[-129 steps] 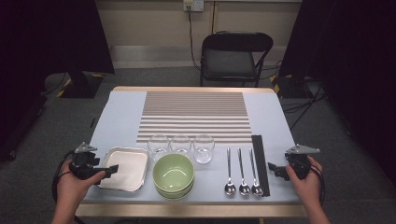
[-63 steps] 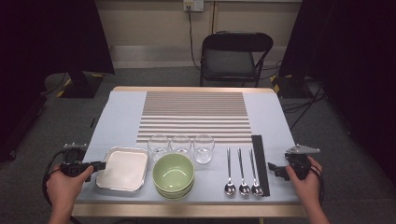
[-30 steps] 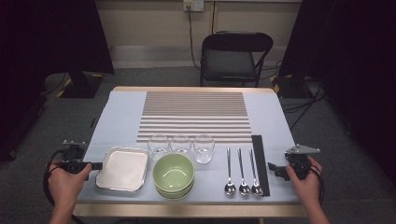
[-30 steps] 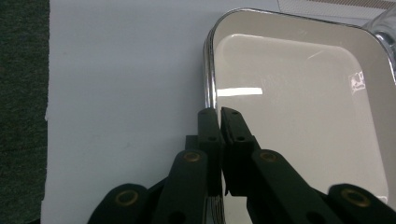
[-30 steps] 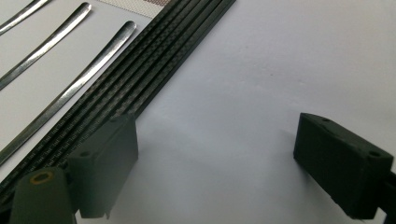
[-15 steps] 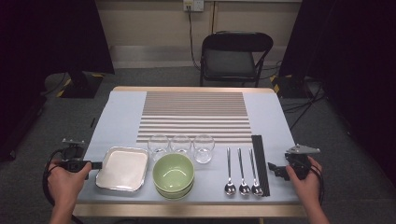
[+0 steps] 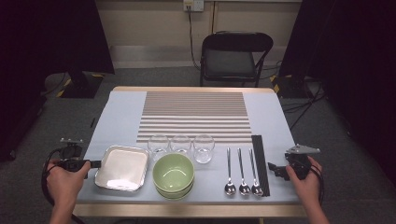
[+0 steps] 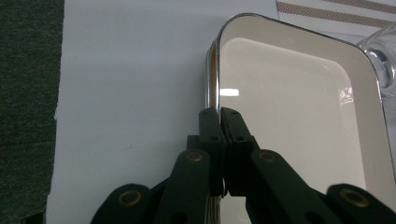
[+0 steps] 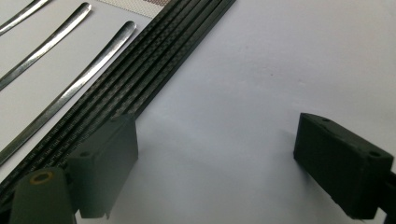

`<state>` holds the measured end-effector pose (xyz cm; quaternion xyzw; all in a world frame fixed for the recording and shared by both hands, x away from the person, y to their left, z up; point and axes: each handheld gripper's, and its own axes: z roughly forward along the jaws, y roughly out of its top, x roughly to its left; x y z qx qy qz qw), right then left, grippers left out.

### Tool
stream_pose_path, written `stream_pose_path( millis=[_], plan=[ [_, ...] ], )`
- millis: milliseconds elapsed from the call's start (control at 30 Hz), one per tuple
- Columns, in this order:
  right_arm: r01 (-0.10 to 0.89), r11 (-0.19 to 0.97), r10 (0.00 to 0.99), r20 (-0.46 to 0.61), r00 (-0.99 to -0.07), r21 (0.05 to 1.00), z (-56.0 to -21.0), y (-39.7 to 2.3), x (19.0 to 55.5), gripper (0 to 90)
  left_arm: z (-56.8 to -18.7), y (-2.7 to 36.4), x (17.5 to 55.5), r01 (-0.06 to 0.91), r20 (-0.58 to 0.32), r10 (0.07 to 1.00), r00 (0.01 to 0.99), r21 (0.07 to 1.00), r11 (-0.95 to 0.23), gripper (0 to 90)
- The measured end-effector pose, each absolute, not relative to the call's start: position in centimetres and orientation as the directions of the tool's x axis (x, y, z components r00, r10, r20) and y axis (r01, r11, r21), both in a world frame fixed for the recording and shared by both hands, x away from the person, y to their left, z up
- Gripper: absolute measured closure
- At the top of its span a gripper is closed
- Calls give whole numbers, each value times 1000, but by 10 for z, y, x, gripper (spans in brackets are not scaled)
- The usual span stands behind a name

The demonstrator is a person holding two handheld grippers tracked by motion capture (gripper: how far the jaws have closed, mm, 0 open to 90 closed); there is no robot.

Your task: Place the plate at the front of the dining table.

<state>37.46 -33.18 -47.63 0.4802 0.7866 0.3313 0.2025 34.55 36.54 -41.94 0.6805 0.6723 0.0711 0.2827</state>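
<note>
Left claw of mine is clamping down on the near rim of the shiny square metal tray with the cream inside, jaws pinched right together with the thin edge between them. From the high view that tray is sitting at the front left of the pale blue table, and my left claw is coming at it from the left edge. In the left gripper view the tray is getting cut off at the right and bottom, and a bit of clear glass is poking in at the top right corner, too cropped to say much about it.

Right claw is hanging wide open over bare table, nothing between the jaws. Its left jaw is sitting just beside the bundle of black chopsticks, and I can't really tell if it's touching them. Three silver metal spoons are lying next to the chopsticks, only their handles showing there. Up top my right claw is at the front right, near the chopsticks.

Stacked green bowls are sitting just right of the tray, edges close, can't tell if they're touching.
</note>
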Motion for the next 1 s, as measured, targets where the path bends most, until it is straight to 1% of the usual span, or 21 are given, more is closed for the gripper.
stream_pose_path(
  millis=[533,800,933,1000],
  plan=[
    [621,319,890,0,-457,715,-476,-332,375,128,-416,366,344,868,-279,957,86,492,65,895],
    [623,318,890,1,-456,715,-476,-332,375,128,-417,368,344,871,-292,953,86,486,70,895],
    [621,319,890,0,-457,715,-476,-332,375,128,-414,366,343,862,-276,958,78,502,74,895],
    [622,319,890,0,-457,715,-476,-332,375,128,-413,367,343,858,-283,956,73,507,84,895]
  ],
)
